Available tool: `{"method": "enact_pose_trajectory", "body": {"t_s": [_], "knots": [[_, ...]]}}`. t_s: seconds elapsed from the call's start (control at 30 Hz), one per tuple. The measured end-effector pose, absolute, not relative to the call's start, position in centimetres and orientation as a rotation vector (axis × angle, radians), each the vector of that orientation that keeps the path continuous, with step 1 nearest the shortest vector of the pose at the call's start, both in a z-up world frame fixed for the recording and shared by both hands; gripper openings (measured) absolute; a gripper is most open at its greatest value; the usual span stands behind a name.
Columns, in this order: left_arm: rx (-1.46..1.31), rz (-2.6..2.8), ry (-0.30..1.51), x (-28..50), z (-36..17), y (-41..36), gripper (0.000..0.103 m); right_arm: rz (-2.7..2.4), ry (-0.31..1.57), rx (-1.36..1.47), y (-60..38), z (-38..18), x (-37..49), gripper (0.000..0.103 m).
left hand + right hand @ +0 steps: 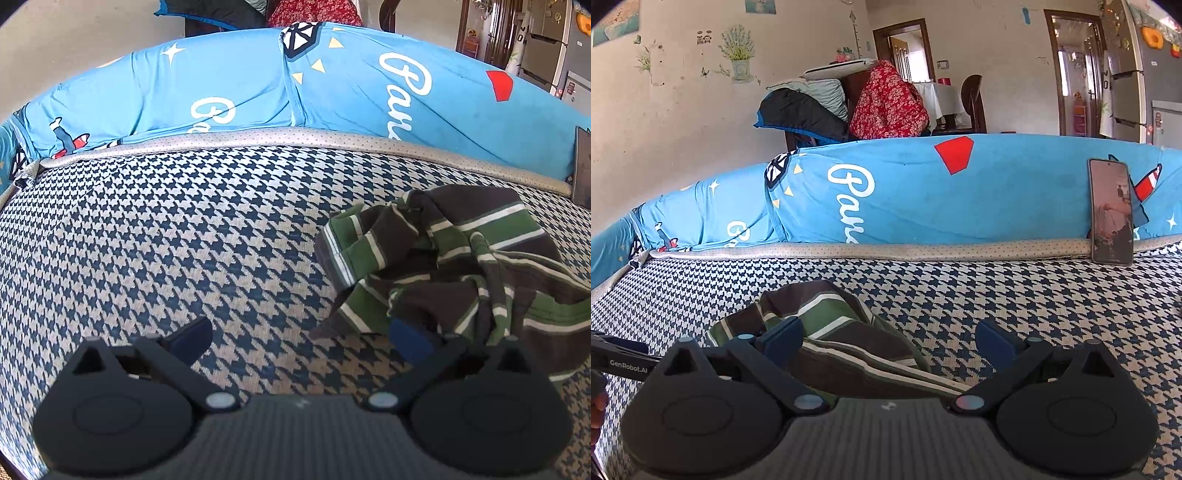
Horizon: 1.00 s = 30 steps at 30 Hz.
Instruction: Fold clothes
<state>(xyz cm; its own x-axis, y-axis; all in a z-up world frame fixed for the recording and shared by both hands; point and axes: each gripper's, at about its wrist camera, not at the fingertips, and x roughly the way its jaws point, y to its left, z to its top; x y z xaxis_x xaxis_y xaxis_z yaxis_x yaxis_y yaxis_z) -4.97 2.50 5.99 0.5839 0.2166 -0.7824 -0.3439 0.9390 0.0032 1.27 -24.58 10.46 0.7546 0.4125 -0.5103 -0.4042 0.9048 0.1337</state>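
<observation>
Both tongs are gaping wide, gripping nothing: left tongs (301,341) w/ shirt (450,258) bunching at its right tip, right tongs (890,341) hovering over it. Shirt is lying crumpled on houndstooth bed (166,240). Folding not yet begun, probably; next calls for pinching edges, spreading flat.

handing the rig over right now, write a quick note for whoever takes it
Left gripper: open, holding nothing, low over the houndstooth mat; its right finger is at the near edge of the striped shirt.
Right gripper: open, holding nothing, poised just above the same shirt, which lies between and under its fingers.
Shirt: green, brown and white stripes, crumpled in a heap on the mat, in front of the blue cushion. A phone leans against that cushion, off to the right.
Done: nothing folded yet.
Left: grasp the shirt, spread it flat, then fold it.
</observation>
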Motion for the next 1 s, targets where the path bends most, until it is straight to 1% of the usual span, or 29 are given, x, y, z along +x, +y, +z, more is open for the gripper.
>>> {"method": "enact_pose_trajectory", "body": {"t_s": [0.03,0.1,0.23,0.3,0.37,0.43,0.5,0.6,1.0], "knots": [[-0.153,0.322,0.889,-4.9,6.0,2.4,0.103,0.452,0.561,0.012,-24.5,10.4,1.2,0.095],[-0.149,0.309,0.890,-4.8,6.0,2.2,0.103,0.468,0.566,-0.004,-24.1,10.3,1.1,0.088],[-0.143,0.291,0.893,-4.6,5.9,1.9,0.103,0.503,0.576,-0.056,-22.6,9.9,1.0,0.080],[-0.140,0.286,0.893,-4.4,5.9,1.8,0.103,0.519,0.582,-0.061,-21.9,9.7,1.0,0.073],[-0.130,0.284,0.898,-4.2,5.8,1.8,0.103,0.535,0.594,-0.055,-21.3,9.6,1.1,0.069],[-0.118,0.284,0.903,-4.0,5.7,1.9,0.103,0.548,0.598,-0.044,-20.7,9.5,1.2,0.068],[-0.105,0.277,0.897,-4.0,5.7,1.9,0.103,0.569,0.605,-0.038,-20.0,9.5,1.2,0.063],[-0.086,0.267,0.882,-4.1,5.8,1.8,0.103,0.599,0.618,-0.035,-19.0,9.3,1.2,0.060],[-0.065,0.258,0.905,-4.2,5.5,2.2,0.103,0.614,0.681,-0.070,-15.4,7.6,1.9,0.060]]}}
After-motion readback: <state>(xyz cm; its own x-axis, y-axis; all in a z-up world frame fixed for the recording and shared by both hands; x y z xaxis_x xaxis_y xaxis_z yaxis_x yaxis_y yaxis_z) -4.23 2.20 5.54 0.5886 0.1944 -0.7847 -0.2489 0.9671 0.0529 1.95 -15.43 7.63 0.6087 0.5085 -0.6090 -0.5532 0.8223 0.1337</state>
